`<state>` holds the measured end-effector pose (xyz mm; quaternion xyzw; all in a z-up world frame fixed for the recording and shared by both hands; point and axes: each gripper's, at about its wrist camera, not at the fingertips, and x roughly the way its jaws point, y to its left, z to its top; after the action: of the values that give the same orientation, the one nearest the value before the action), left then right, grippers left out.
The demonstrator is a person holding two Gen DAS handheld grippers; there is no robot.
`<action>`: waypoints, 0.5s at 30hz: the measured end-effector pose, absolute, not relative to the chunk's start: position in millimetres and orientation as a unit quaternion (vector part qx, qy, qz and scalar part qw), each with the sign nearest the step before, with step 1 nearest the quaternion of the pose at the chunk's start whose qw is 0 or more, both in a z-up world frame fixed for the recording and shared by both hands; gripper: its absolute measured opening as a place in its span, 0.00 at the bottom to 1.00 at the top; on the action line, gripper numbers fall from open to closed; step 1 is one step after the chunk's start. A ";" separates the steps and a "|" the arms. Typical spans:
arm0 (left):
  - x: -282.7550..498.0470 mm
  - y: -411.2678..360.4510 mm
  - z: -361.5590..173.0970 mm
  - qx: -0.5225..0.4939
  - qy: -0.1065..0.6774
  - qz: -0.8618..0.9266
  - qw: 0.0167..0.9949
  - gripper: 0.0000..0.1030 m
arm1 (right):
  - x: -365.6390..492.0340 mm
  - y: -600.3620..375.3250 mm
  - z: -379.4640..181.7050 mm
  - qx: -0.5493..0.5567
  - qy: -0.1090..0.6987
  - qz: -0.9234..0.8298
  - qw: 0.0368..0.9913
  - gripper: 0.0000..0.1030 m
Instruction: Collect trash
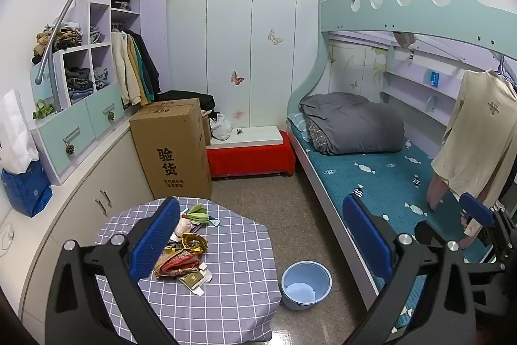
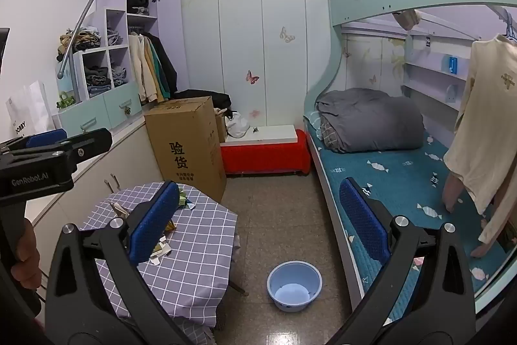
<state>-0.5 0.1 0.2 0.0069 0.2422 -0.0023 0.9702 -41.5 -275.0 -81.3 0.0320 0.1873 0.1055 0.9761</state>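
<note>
Hand-held grippers [image 1: 261,235] [image 2: 258,222] hover splayed above table [image 1: 232,280].

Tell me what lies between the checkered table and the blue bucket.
Only bare speckled floor, seen in both wrist views. The blue bucket stands on the floor just off the checkered table, its edge close by.

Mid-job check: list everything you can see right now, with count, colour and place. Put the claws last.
Trash pile: several wrappers and scraps, red, gold, green, on the table.
Table: one, purple checked cloth, front left.
Bucket: one, light blue, on the floor between table and bed.
Cardboard box: one, brown, behind the table.
Bed: one, teal sheet, right.
Quilt: one, grey, on the bed.
Shirt: one, cream, hanging right.
Red bench: one, back wall.
Left claw: blue pads, open, empty.
Right claw: blue pads, open, empty.
</note>
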 end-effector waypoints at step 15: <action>1.3 -3.0 -0.4 0.007 0.245 -0.003 0.970 0.96 | -39.1 -273.4 -83.3 0.032 0.184 0.105 0.977 0.94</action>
<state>1.3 -3.0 -0.4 0.0070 0.2446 -0.0031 0.9696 -39.1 -273.4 -83.3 0.0322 0.1841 0.1047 0.9768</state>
